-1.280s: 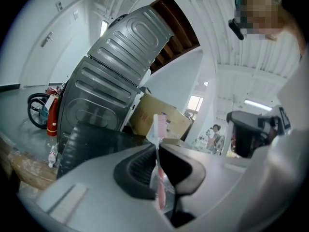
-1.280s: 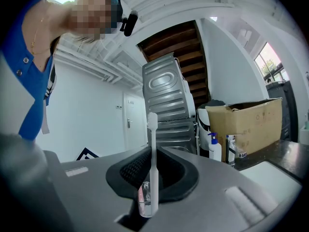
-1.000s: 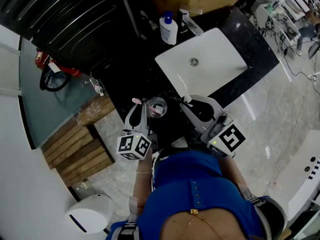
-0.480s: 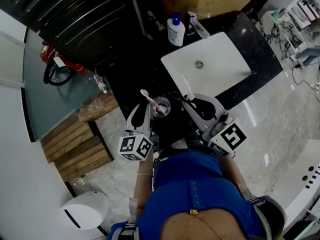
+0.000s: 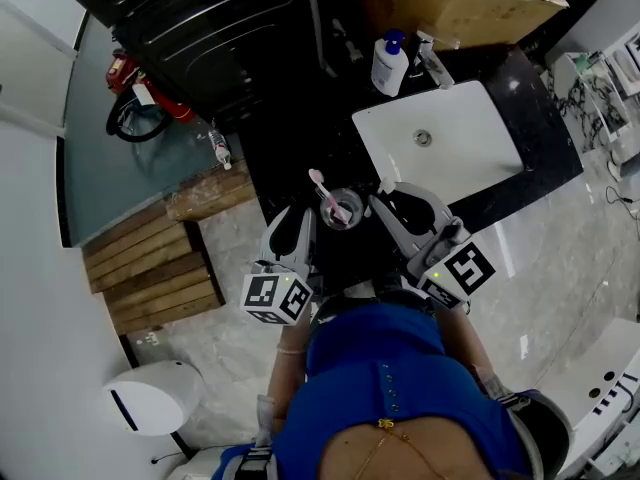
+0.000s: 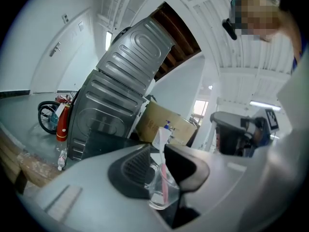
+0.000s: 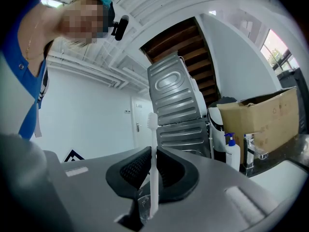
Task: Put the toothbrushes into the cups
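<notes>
Clamping our left hand-held gripper [image 6: 157,153] on the cup [image 6: 161,197], we hold its pink toothbrush [image 6: 165,182] upright; our right hand-held gripper [image 7: 154,153] pinches a white toothbrush [image 7: 153,129].

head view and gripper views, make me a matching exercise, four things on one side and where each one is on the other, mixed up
Things
1. pink toothbrush
2. white toothbrush
3. pump bottle
4. fire extinguisher

Places
a. beside the tap behind the sink
b. upright between the jaws of the right gripper
c. on the floor by the metal machine
d. in the clear cup held by the left gripper

Pairs: 1-d, 2-b, 3-a, 4-c
</notes>
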`<state>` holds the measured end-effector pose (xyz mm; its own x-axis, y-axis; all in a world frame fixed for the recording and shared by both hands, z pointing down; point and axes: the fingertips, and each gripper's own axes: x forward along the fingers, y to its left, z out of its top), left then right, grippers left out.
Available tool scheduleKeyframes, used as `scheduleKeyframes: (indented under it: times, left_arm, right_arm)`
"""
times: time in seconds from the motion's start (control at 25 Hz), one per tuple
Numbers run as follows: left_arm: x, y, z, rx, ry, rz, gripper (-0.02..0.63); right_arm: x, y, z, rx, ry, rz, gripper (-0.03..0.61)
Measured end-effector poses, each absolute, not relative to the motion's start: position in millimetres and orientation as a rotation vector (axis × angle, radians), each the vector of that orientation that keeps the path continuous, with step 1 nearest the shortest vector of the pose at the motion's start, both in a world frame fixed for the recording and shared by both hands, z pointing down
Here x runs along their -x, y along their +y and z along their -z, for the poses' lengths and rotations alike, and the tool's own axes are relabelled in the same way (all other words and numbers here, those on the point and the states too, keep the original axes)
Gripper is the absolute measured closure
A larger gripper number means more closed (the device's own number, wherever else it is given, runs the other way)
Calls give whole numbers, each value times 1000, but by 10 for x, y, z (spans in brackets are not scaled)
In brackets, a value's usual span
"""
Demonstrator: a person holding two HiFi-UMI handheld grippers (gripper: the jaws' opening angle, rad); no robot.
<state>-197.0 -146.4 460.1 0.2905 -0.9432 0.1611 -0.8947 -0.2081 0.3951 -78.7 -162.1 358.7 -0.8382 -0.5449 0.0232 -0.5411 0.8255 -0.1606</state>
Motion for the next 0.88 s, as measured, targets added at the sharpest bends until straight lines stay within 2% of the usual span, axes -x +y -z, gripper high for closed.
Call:
scheduleKeyframes:
  times: [0.88]
  left_arm:
    - [2472, -1121, -4485, -2039, -1809, 239, 529]
  right_arm:
    - [1281, -1762, -4483, 868, 3130, 402, 541]
